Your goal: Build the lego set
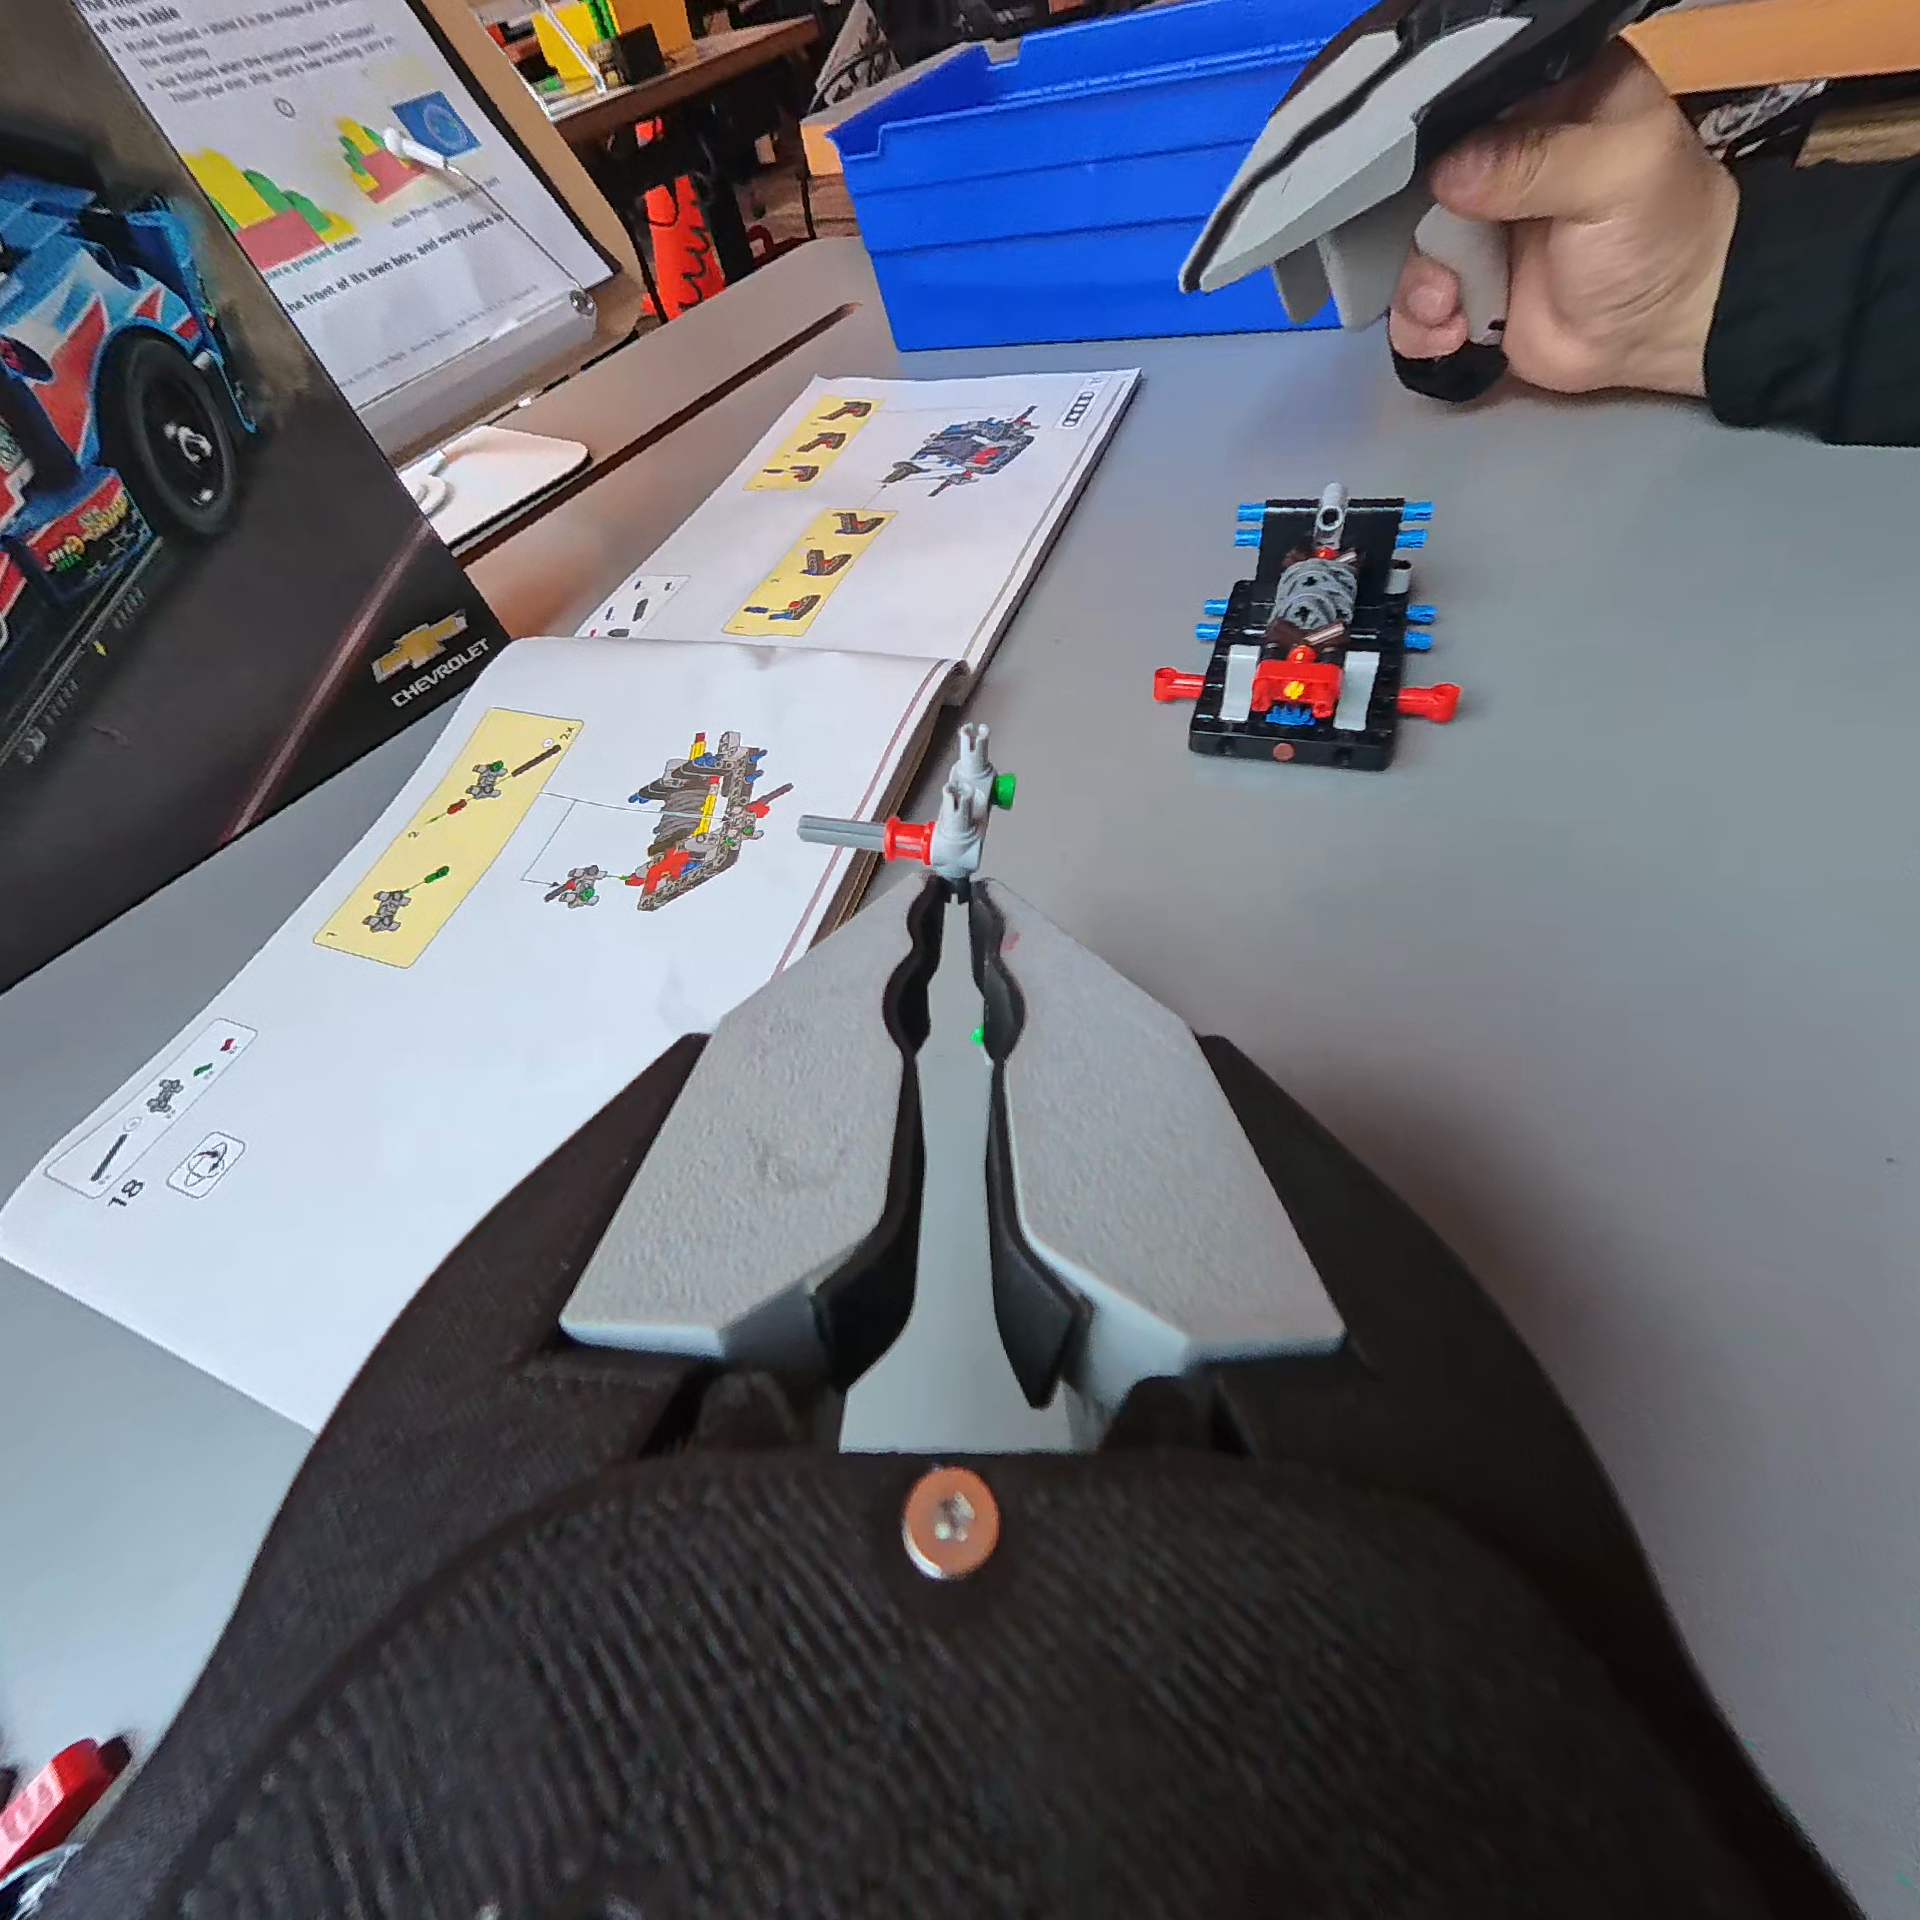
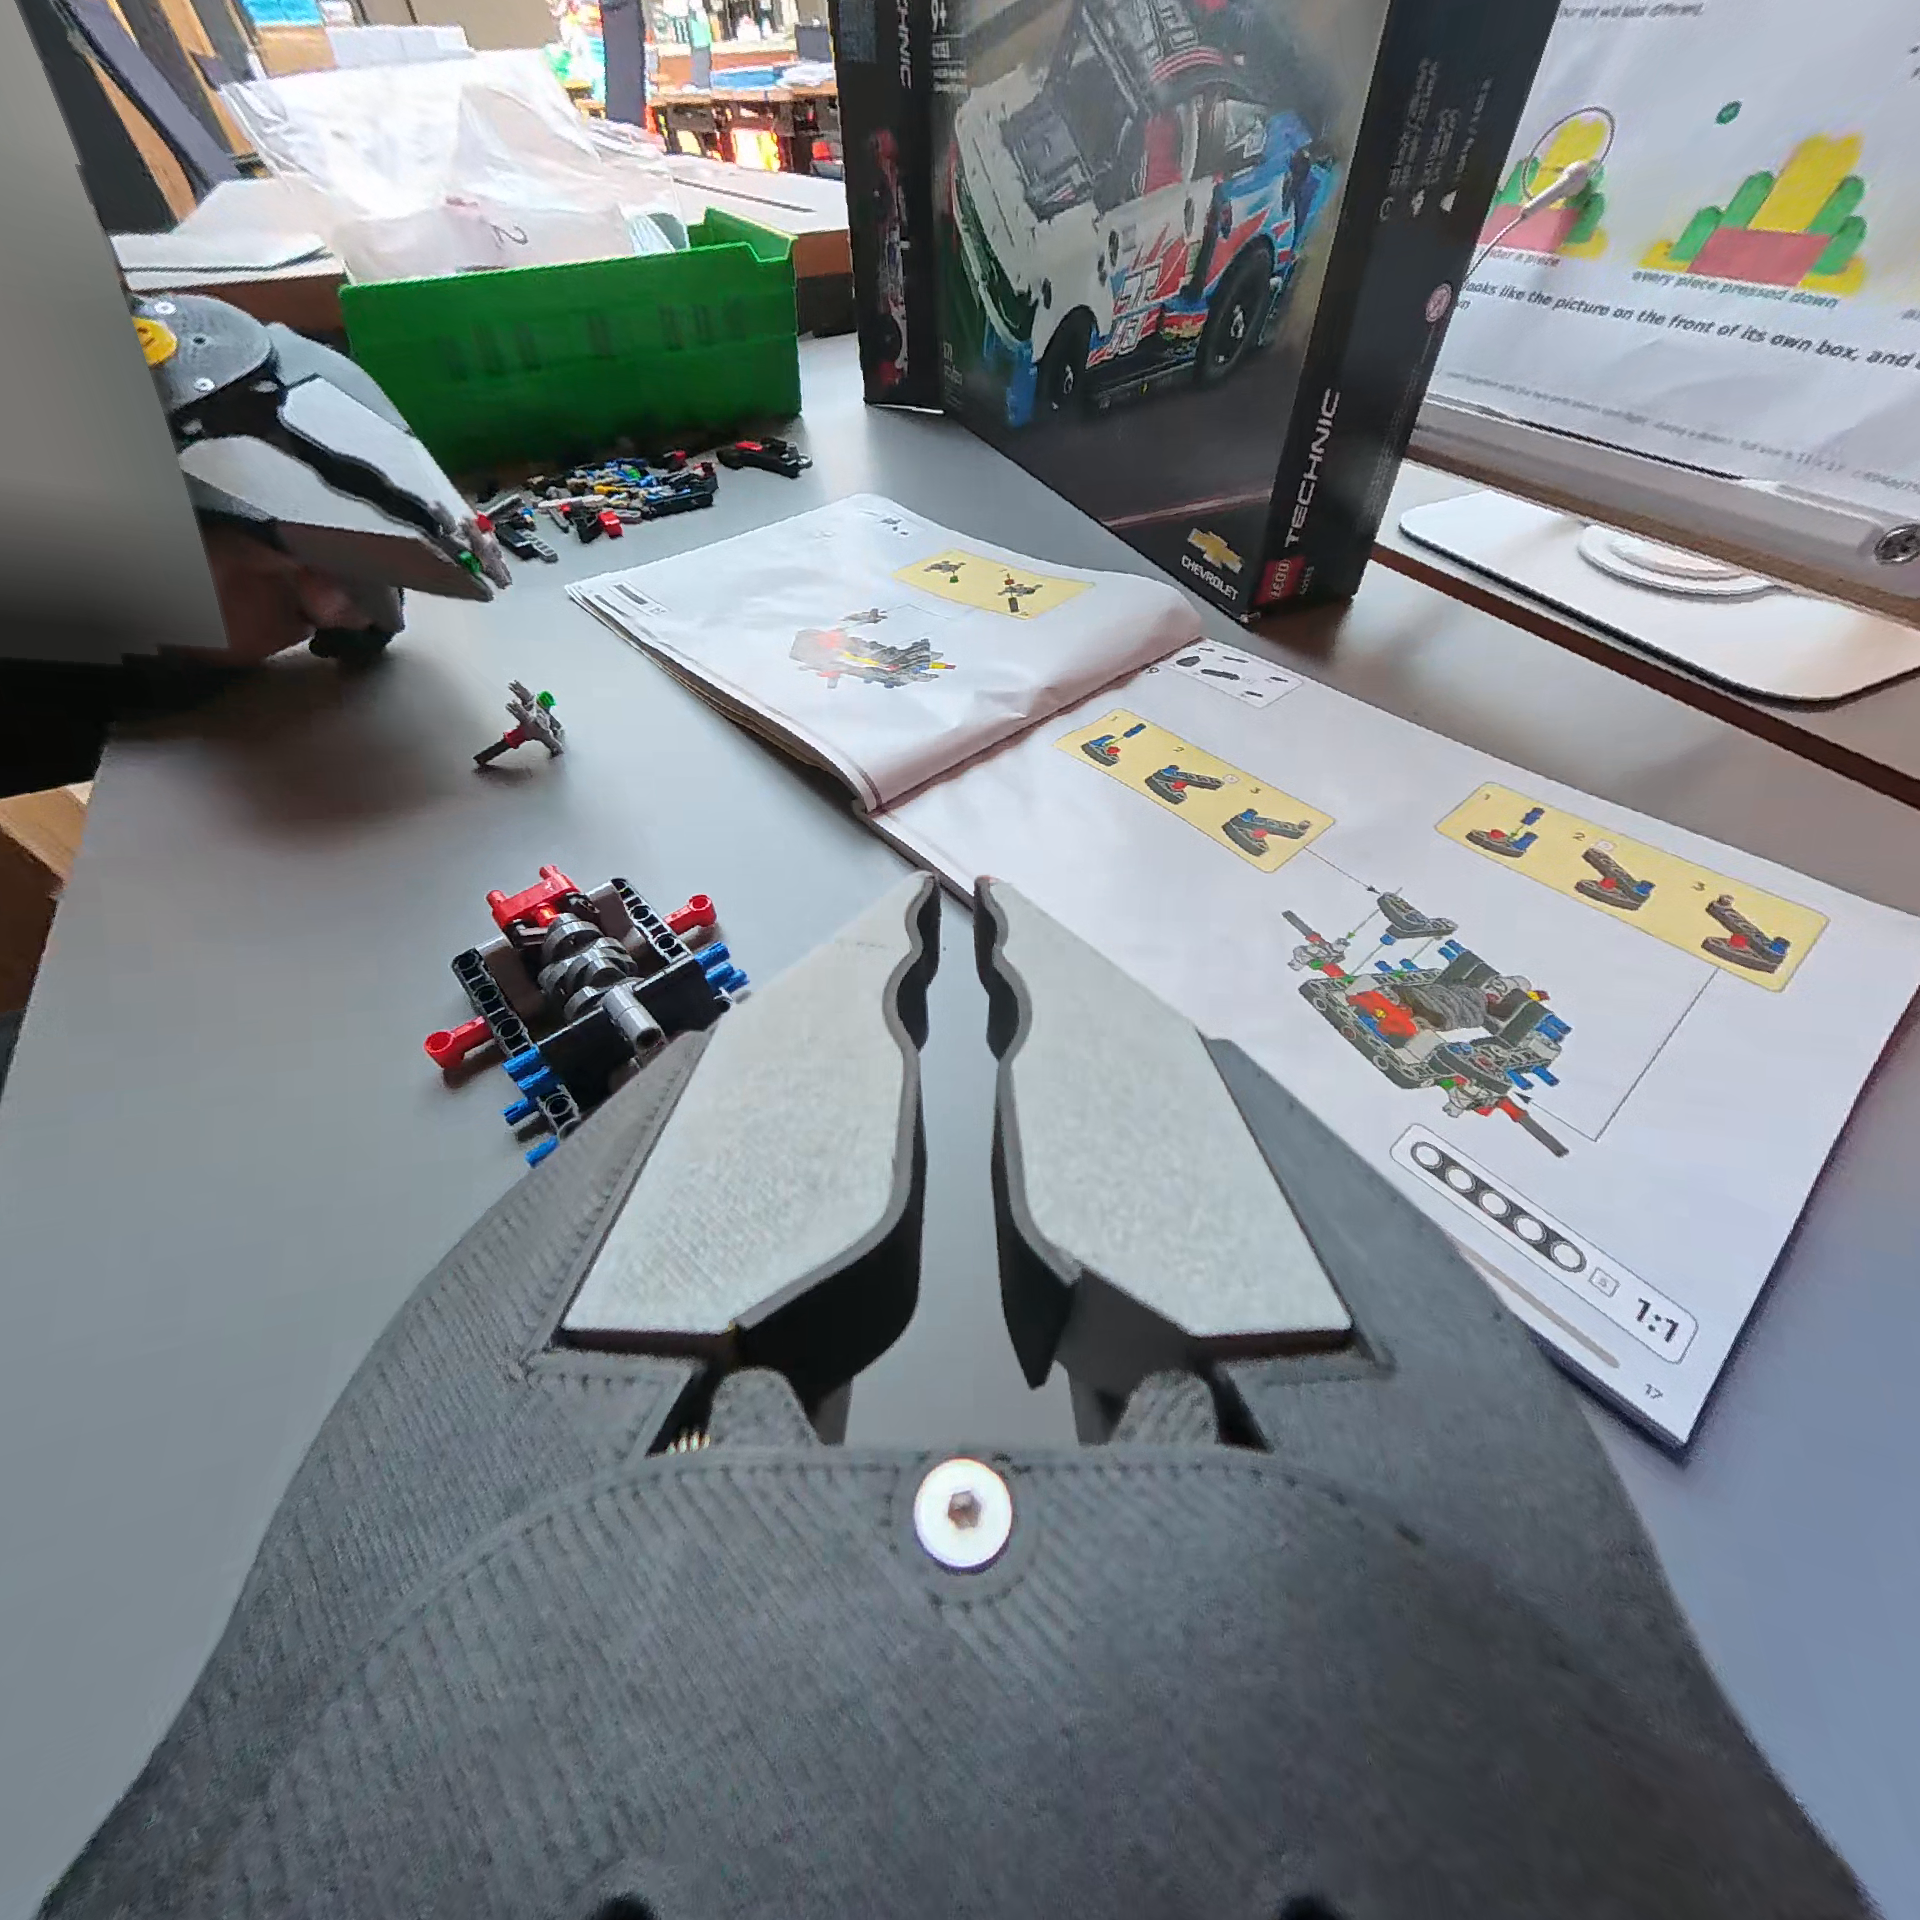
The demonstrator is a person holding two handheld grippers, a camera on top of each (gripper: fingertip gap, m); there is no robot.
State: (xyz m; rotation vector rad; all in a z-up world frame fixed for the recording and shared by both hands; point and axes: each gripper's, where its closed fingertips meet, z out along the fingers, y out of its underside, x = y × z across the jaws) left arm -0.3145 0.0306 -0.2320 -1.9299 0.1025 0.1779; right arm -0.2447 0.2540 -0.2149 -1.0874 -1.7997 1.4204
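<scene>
Left gripper (image 1: 961, 888): closest to us, its fingers are drawn almost together. We see a green fleck in the slit, and the right wrist view shows a grey-and-green scrap at the tips. We cannot tell whether it is truly pinched.
Right gripper (image 2: 956, 894): its fingers are clenched to a thin slit with nothing between them, raised above the desk (image 1: 1558, 1039).
Small sub-assembly (image 1: 940, 826): a grey connector with a red bush, grey axle and green pin. It lies on the desk just beyond the left tips, apart from them.
Instruction booklet (image 1: 468, 1039): it lies open and flat just beside that piece, on the left gripper's left.
Chassis frame (image 1: 1304, 644): a black frame with grey crank parts inside and blue and red pins sticking out. It stands alone farther out, well apart from the small piece.
Progress: we judge the build early. Only this frame and one small unit exist, and the unit is not yet joined to the frame.
Loose parts (image 2: 623, 488): a heap near the green bin (image 2: 571, 332), so much is left.
Open room: there is bare desk around the frame. The booklet edge, the set box (image 2: 1143, 260) and a blue bin (image 1: 1039, 187) hem the far side.
</scene>
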